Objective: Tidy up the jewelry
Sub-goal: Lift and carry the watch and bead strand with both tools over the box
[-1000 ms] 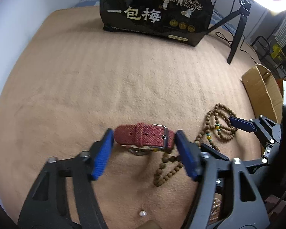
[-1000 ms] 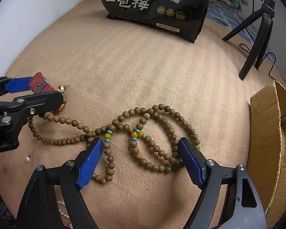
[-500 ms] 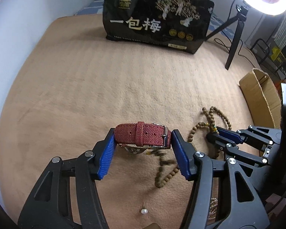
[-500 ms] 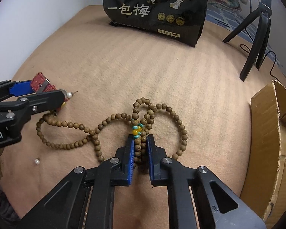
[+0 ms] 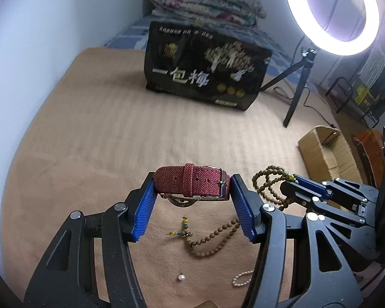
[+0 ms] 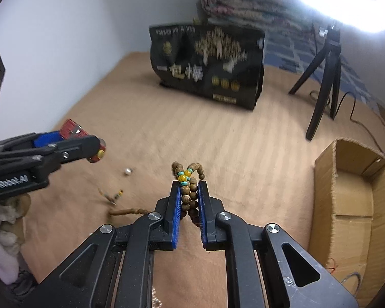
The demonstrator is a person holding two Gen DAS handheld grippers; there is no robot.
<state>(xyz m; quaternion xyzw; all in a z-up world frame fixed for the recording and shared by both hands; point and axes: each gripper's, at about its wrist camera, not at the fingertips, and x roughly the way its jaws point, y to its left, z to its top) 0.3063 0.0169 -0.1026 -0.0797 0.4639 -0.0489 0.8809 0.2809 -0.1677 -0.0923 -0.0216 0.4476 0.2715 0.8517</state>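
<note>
This looks like a bedroom in a home. A soft tan blanket (image 5: 110,118) is spread flat over a bed. At the far end lies a rolled-up flowery quilt (image 5: 208,2) on a blue checked sheet (image 5: 131,33), next to a plain white wall (image 5: 51,25). A big black snack bag with gold trees (image 5: 205,66) stands on the blanket. A bright round ring light (image 5: 341,12) on a small black tripod (image 5: 295,82) shines down, and an open brown cardboard box (image 5: 326,151) sits at the side.
</note>
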